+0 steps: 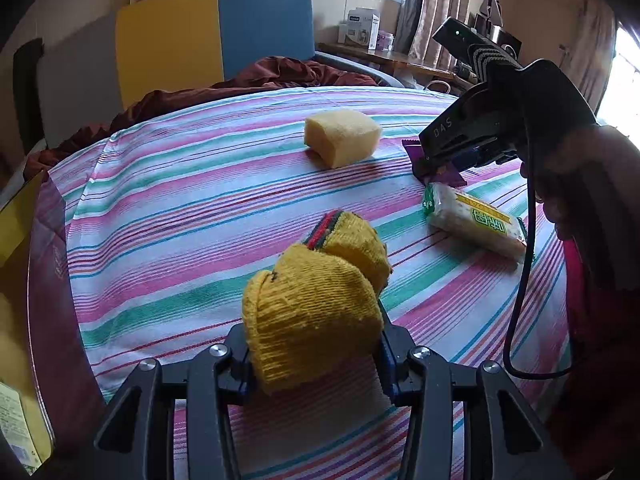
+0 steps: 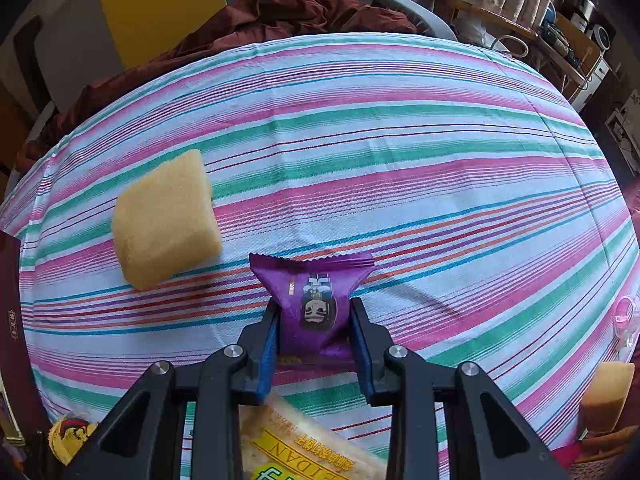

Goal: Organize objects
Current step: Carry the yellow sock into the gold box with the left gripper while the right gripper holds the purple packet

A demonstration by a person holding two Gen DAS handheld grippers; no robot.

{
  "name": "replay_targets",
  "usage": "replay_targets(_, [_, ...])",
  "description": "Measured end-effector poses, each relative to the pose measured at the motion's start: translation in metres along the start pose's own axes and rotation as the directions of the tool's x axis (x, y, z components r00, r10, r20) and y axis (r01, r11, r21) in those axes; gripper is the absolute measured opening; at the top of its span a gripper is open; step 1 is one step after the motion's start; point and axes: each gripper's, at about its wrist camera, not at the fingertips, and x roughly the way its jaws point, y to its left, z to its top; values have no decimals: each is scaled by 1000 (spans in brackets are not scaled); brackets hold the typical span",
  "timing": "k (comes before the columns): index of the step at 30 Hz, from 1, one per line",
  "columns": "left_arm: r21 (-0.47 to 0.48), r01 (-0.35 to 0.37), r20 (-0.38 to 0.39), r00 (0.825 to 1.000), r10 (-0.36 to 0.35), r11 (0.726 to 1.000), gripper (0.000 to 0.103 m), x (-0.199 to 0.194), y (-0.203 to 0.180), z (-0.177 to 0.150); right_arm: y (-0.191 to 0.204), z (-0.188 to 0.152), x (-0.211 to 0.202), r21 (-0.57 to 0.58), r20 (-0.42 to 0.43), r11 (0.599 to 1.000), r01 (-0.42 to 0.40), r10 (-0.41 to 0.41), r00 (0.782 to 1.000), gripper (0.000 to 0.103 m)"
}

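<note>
Striped bedsheet in pink, green and white is what everything is laid out on, with a rumpled dark red blanket and a yellow-and-blue headboard behind it.

Nearest, at the bottom centre of the left wrist view, a balled-up yellow sock is pinched by the left gripper, whose jaws are pressed in on the knit from both sides. It looks lifted off the sheet, though that can't be confirmed. At the bottom centre of the right wrist view, a purple snack packet is clamped by the right gripper, jaws tight against its sides. Whether the packet is resting on the sheet or just off it can't be told.

A bit further out, a cracker pack with green and yellow print is seen lying loose at centre right of the left view, just beside the purple packet. Further still, a yellow sponge sits untouched near upper centre.

So two items are gripped, none is visibly put away, and two are left loose. A dark maroon box edge at the far left might be the destination, but that's a guess.
</note>
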Motion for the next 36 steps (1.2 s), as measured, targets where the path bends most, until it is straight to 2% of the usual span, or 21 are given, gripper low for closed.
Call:
replay_targets(8, [-3,-53,-12,999,53,999,45,-13,0,2,-9,0,-2,-3,2,1000,1,-1,1000,32])
replay_targets(21, [-16,-112,120,986,113,994,45,-80,10,19,-26,1,-8,-21,9,1000,14,-14,1000,32])
replay_targets(30, [-87,-171,169,968,183,982,45,-119,46,16,-40,3,-12,-46,20,998,36,-35,999,32])
replay_targets(33, [-126,-186,168,964,206,974,45,-127,61,12,-22,-12,-27,-55,23,997,46,-45,999,32])
replay_targets(36, [-154,-202,162,961,226,967,45,-131,74,6,-23,-11,-30,-61,26,997,53,-52,998,32])
